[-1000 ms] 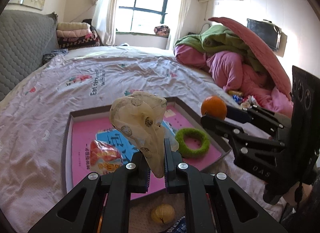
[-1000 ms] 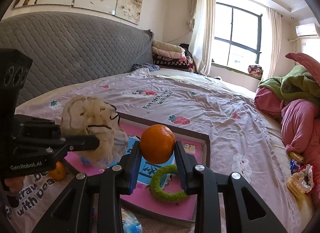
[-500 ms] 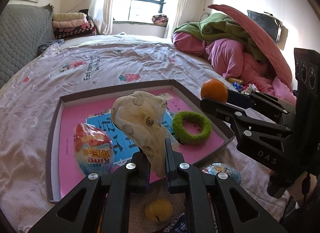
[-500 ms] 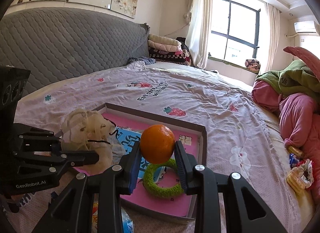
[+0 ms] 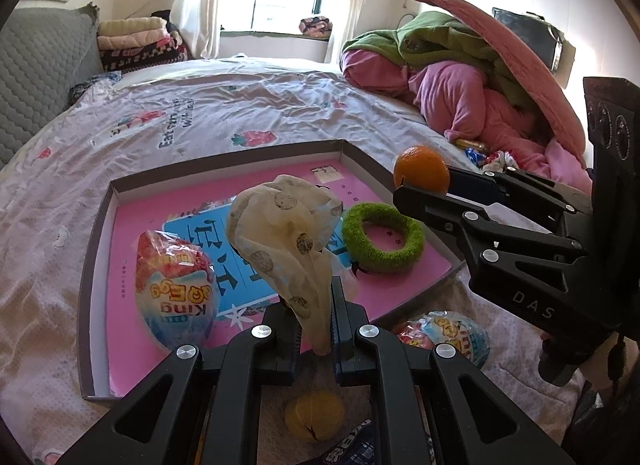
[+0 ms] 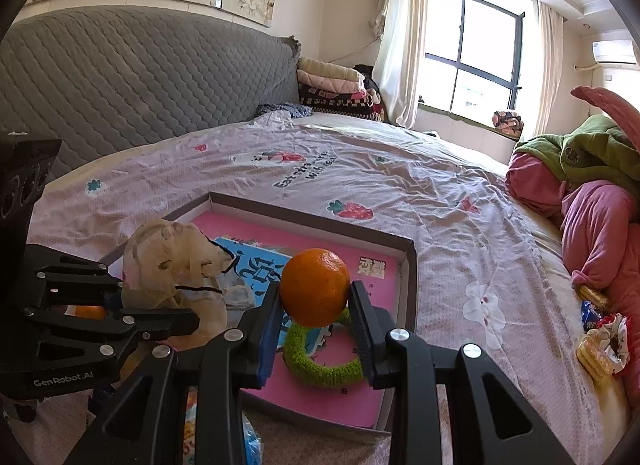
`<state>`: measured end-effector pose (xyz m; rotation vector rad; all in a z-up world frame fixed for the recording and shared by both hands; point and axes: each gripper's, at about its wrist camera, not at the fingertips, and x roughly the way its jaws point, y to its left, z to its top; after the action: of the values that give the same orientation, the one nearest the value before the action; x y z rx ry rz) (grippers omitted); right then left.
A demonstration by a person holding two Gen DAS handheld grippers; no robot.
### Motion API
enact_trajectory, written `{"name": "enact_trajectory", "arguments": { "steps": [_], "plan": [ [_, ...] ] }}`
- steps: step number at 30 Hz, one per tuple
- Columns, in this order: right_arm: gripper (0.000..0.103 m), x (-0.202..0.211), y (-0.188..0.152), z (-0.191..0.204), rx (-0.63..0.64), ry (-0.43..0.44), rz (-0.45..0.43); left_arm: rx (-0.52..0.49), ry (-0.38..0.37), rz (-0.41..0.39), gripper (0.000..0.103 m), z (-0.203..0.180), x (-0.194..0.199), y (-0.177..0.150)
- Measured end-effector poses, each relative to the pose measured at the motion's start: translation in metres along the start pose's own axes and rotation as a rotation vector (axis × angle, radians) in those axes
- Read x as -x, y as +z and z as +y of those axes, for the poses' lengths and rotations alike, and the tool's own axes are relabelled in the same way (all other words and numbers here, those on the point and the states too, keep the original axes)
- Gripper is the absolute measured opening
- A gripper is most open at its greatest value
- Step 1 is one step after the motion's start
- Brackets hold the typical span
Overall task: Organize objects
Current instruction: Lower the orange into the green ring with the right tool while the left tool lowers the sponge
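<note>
A shallow box tray (image 5: 96, 249) with a grey-brown rim and a pink printed floor lies on the bedspread (image 5: 240, 105); everything below is placed relative to it. The cream fabric pouch (image 5: 288, 233), gauzy, crumpled and dotted with brown spots, hangs above the tray's near edge, its bunched top over the blue panel in the tray's middle. The left gripper (image 5: 314, 317) has its jaws drawn almost together, pinching the pouch's narrow lower tail. The orange (image 6: 314, 291), round, glossy and dimpled, is held above the tray's right half, over the fuzzy green ring (image 5: 382, 239) that lies flat on the pink floor. The right gripper (image 6: 316, 305) is spread only as wide as the fruit, both pads pressed against its sides. Inside the tray's left part rests a foil-wrapped toy egg (image 5: 176, 293) in red, white and blue. Just outside the near rim lie a second wrapped egg (image 5: 444, 335) and a small yellow ball (image 5: 314, 415), both on the bedspread.
</note>
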<state>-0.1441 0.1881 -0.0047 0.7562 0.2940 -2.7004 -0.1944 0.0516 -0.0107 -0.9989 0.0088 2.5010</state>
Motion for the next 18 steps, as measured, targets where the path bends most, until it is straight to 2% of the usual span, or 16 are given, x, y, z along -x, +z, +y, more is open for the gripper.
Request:
{"name": "enact_trajectory", "arguments": {
  "steps": [18],
  "plan": [
    [0.034, -0.025, -0.014, -0.002, 0.013, -0.028, 0.11, 0.01, -0.002, 0.06, 0.015, 0.005, -0.015, -0.004]
  ]
}}
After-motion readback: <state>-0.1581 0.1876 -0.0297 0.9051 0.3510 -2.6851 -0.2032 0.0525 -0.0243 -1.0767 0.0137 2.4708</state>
